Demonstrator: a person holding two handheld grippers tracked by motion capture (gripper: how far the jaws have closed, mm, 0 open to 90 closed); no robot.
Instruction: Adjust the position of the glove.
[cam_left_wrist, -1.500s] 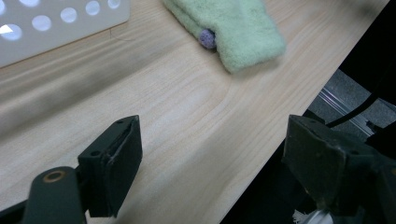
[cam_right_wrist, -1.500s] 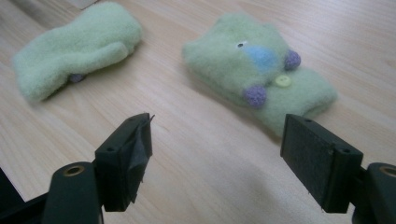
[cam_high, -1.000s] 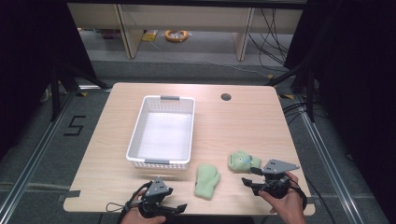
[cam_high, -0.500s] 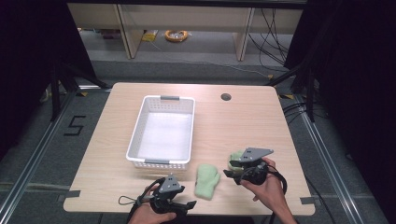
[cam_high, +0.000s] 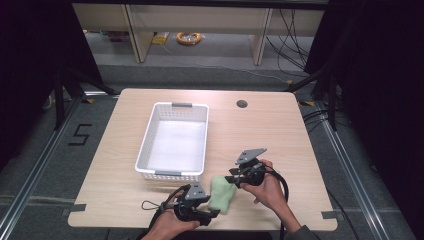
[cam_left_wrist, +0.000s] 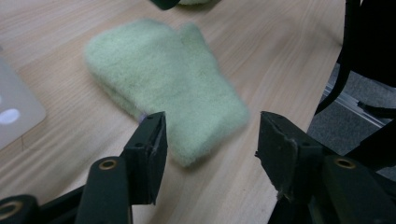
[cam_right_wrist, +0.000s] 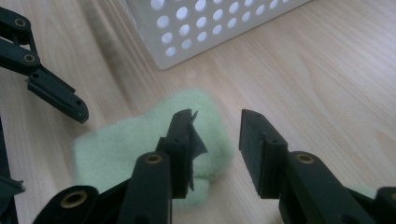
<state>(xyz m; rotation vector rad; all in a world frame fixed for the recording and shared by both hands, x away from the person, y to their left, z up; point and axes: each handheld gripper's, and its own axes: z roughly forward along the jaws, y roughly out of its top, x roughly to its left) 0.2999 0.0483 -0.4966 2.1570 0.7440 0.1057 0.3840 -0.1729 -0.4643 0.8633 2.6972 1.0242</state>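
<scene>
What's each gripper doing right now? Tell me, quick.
Left gripper: open, jaws closing around the cuff end of the green mitten, not pressing yet.
Right gripper: open, jaws closing just above that mitten, nothing held.

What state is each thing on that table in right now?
Green mitten: lying flat on the table, ungripped.
White basket: upright, empty.
Left tool: jaws apart and just been closing, astride the mitten's cuff end, pads not pressing it.
Right tool: jaws apart and just been closing, poised at the mitten's other end, nothing pinched.
Table: wooden top, round hole near the far edge.
</scene>
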